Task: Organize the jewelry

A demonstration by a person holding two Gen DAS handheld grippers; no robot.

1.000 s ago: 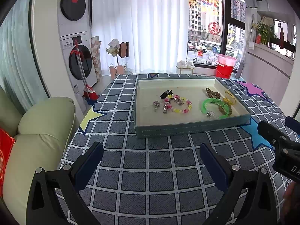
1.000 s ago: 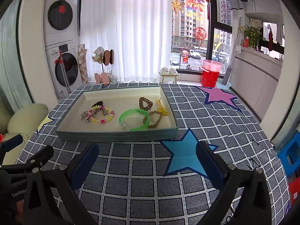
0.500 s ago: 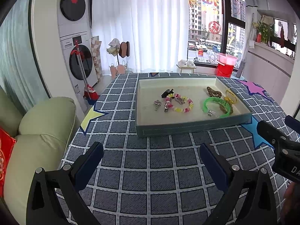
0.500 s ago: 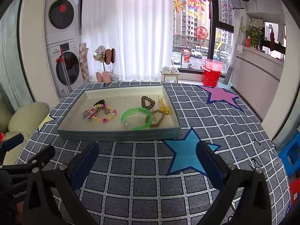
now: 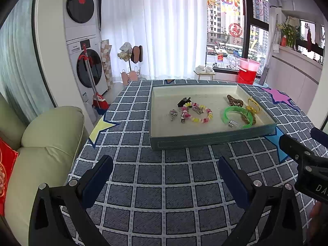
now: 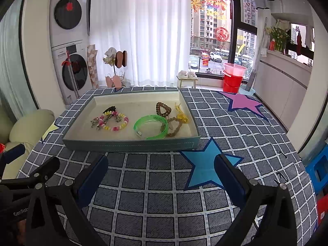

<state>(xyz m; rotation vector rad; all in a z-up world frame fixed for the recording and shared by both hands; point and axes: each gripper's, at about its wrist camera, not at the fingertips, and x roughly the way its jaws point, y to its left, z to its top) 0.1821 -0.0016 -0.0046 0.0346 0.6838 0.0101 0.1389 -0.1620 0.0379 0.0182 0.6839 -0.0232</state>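
Note:
A shallow teal tray (image 5: 205, 139) (image 6: 131, 144) with a cream floor lies on the checked tablecloth ahead of both grippers. Inside it lie a pink-and-yellow bead bracelet (image 5: 202, 114) (image 6: 117, 121), small metal charms (image 5: 173, 113) (image 6: 95, 123), a black clip (image 5: 184, 100) (image 6: 109, 109), a green bangle (image 5: 236, 119) (image 6: 150, 126), a brown bead loop (image 5: 234, 100) (image 6: 163, 108) and a yellow piece (image 5: 253, 105) (image 6: 181, 115). My left gripper (image 5: 165, 182) is open and holds nothing, short of the tray's near wall. My right gripper (image 6: 161, 181) is also open and empty.
A cream sofa (image 5: 45, 143) with a red cushion (image 5: 6, 172) borders the table's left edge. Stacked washing machines (image 5: 84, 47), a mop (image 5: 92, 82), a shoe rack and red buckets (image 6: 233, 78) stand beyond the far edge. Coloured stars (image 6: 209, 166) mark the cloth.
Both views have crept slightly toward the tray, which sits a little lower and larger now. The jewelry has not moved and both grippers stay open.

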